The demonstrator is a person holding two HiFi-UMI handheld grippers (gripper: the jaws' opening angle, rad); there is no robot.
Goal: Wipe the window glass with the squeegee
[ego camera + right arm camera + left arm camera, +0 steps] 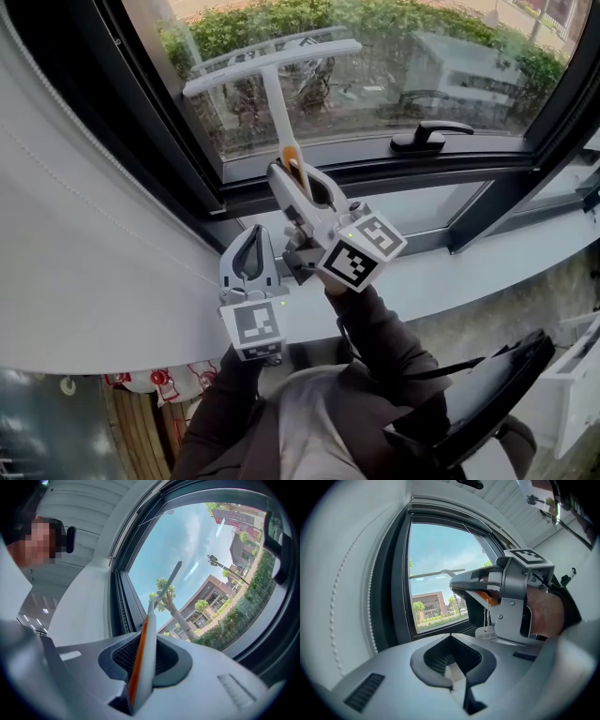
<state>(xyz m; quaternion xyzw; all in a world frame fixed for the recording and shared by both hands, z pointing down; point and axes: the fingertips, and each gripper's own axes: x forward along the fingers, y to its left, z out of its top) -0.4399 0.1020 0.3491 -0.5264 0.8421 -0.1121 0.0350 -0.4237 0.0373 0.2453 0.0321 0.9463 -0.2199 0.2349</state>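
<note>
Evenly press the squeegee (273,98), clamped in your right gripper (296,176), flat against the window glass (422,56); your left gripper (249,246) is closed, empty.

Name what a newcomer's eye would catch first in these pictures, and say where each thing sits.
The white squeegee stands out, raised before the window glass, with its orange-striped handle clamped in the right gripper. Lower left in the head view, the left gripper is shut and empty.
</note>
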